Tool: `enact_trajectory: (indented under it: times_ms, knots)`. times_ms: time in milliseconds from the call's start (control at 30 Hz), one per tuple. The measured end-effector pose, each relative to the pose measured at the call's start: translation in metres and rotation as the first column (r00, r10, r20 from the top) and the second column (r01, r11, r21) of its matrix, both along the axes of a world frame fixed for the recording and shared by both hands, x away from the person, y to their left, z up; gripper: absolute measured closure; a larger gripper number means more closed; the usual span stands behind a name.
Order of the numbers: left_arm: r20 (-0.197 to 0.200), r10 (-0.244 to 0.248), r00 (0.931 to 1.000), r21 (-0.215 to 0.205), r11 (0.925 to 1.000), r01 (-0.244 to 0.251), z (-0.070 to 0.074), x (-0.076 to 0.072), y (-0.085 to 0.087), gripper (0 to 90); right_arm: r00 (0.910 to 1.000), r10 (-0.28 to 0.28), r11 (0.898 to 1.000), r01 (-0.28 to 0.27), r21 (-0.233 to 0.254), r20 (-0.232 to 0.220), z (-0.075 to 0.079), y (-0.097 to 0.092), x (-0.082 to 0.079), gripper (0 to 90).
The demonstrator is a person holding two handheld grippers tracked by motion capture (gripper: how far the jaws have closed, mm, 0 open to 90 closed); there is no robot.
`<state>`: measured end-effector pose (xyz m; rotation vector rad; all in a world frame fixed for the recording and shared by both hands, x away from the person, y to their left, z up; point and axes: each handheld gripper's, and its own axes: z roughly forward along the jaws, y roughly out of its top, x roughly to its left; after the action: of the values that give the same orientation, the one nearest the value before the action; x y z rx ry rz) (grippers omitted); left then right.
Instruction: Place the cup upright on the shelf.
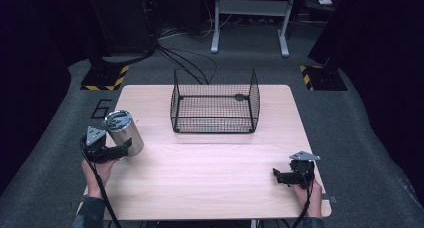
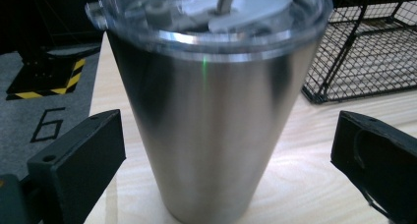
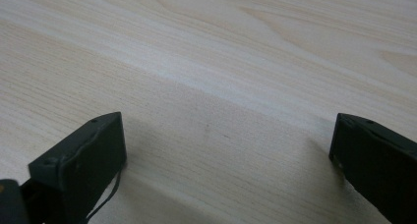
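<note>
Shiny silver metal cup with a clear plastic lid [image 2: 211,111] is standing up tall on the light wooden table [image 1: 210,163], right between my left jaws. Its long side is going straight up and down, and my jaws are sitting one on each side of it.

My left gripper [image 1: 119,151] is spread wide. I am seeing a gap between each jaw and the cup, so I am not squeezing it yet. I am thinking the next thing is to close those jaws on the middle of the cup.

My right gripper [image 1: 281,177] is far off from the cup, low over bare wood, and its jaws are spread wide too, with nothing between them. So my left hand is the near one.

Past the cup, in front of my left jaws and off to one side, the black wire basket [image 1: 215,102] is waiting with its top open.
</note>
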<state>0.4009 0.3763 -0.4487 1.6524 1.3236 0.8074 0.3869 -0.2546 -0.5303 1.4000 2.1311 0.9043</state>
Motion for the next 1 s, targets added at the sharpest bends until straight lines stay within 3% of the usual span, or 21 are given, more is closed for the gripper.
enact_trajectory:
  times_ms: [433, 667, 1000]
  knots:
    - [0.036, 0.011, 0.9993, -0.011, 0.9999, -0.01, 0.007, 0.014, -0.001, 0.0, 1.0, -0.001, 1.0, 0.001, 0.001, -0.002, 0.0, 0.0, 0.0, 0.2]
    - [0.044, 0.02, 0.9988, -0.052, 0.9985, -0.018, 0.006, 0.021, 0.002, 0.0, 1.0, 0.0, 1.0, 0.0, 0.001, 0.003, 0.0, 0.0, 0.0, 0.2]
    - [0.055, 0.024, 0.9982, -0.029, 0.9993, -0.023, 0.007, 0.029, -0.002, 0.6, 1.0, 0.0, 1.0, 0.0, 0.0, 0.001, 0.0, 0.0, 0.0, 0.1]
